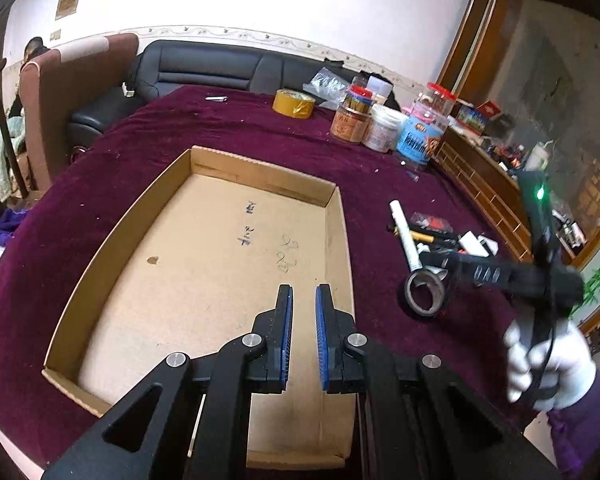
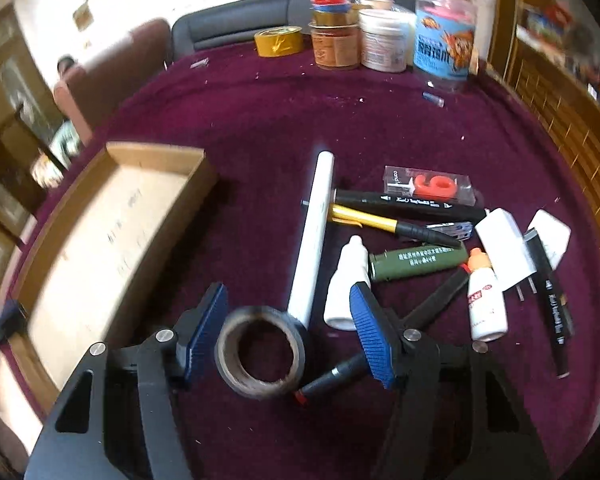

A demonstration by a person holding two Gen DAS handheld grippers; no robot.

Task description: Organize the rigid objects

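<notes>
An empty cardboard tray (image 1: 260, 184) lies on the maroon tablecloth. My left gripper (image 1: 304, 308) hovers over its near right corner, shut with nothing between the pads. To the tray's right lies a pile of small items: a white tube (image 2: 314, 232), a black marker (image 2: 408, 202), a gold pen (image 2: 364, 220), a green cylinder (image 2: 416, 262), two white dropper bottles (image 2: 346, 284) and a white plug (image 2: 504, 248). A black tape roll (image 2: 260, 350) lies nearest. My right gripper (image 2: 288, 324) straddles it, open, pads clear of the roll. In the left wrist view a white-gloved hand (image 1: 548, 360) holds that gripper (image 1: 436, 264) above the roll (image 1: 424, 294).
Several jars (image 1: 380, 128) and a yellow tape roll (image 1: 294, 103) stand at the table's far edge. A boxed red number candle (image 2: 428, 186) lies behind the pile. A black sofa (image 1: 220, 68) and a brown chair (image 1: 72, 92) sit beyond the table, with a wooden cabinet (image 1: 484, 184) on the right.
</notes>
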